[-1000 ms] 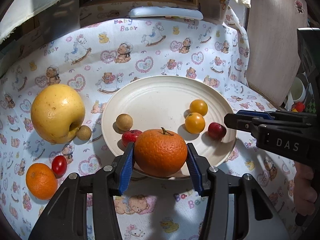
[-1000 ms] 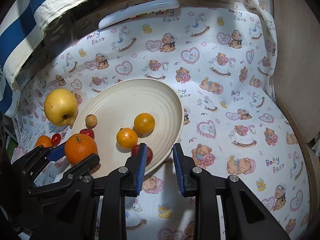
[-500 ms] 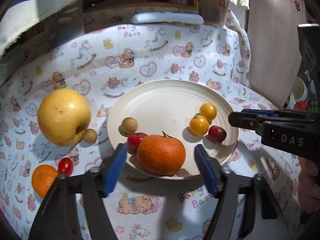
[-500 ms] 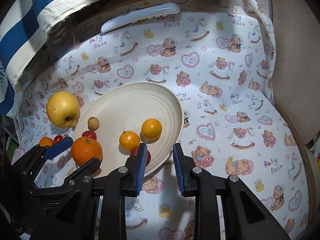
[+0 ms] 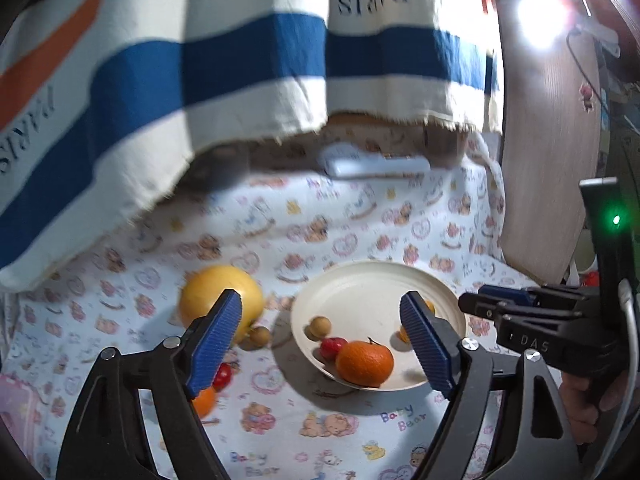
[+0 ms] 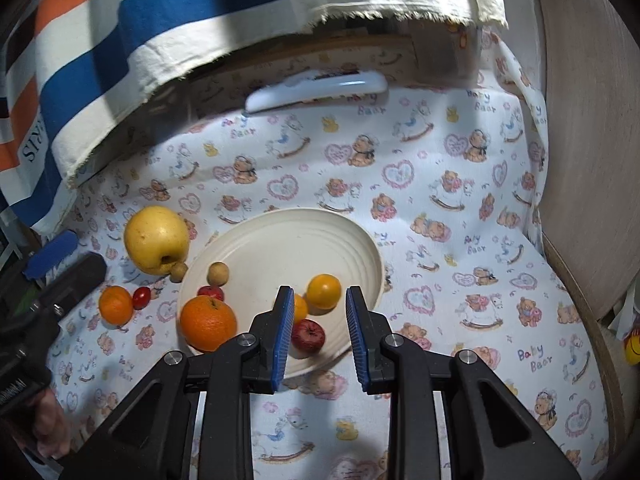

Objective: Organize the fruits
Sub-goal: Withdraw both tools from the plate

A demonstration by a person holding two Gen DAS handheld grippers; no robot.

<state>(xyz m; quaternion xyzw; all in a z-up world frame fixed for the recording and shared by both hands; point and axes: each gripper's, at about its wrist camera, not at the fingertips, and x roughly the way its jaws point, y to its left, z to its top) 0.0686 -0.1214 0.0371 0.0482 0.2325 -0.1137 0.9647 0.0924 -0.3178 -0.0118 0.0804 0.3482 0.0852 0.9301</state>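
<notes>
A cream plate [image 6: 304, 240] [image 5: 368, 292] lies on the bear-print cloth. On it rest a large orange [image 6: 208, 323] [image 5: 365, 363], a small red fruit [image 6: 211, 291], a tan longan [image 6: 218, 273], two yellow-orange tomatoes [image 6: 324, 291] and a dark red fruit [image 6: 307, 335]. Left of the plate lie a yellow apple [image 6: 157, 239] [image 5: 221, 300], a second longan [image 6: 178, 271], a red cherry tomato [image 6: 141, 297] and a small orange [image 6: 115, 305]. My left gripper [image 5: 322, 340] is wide open and empty, raised above the plate's near edge. My right gripper [image 6: 317, 334] is open and empty, over the dark red fruit.
A white remote [image 6: 316, 90] lies at the back of the cloth. A striped cloth [image 5: 200, 60] hangs over the back. A wooden board [image 6: 588, 120] rises along the right side. A pink box [image 5: 16, 408] sits at the left edge.
My left gripper let go of the large orange on the plate, opened wide and pulled back and up. My right gripper opened a little wider and also rose.
</notes>
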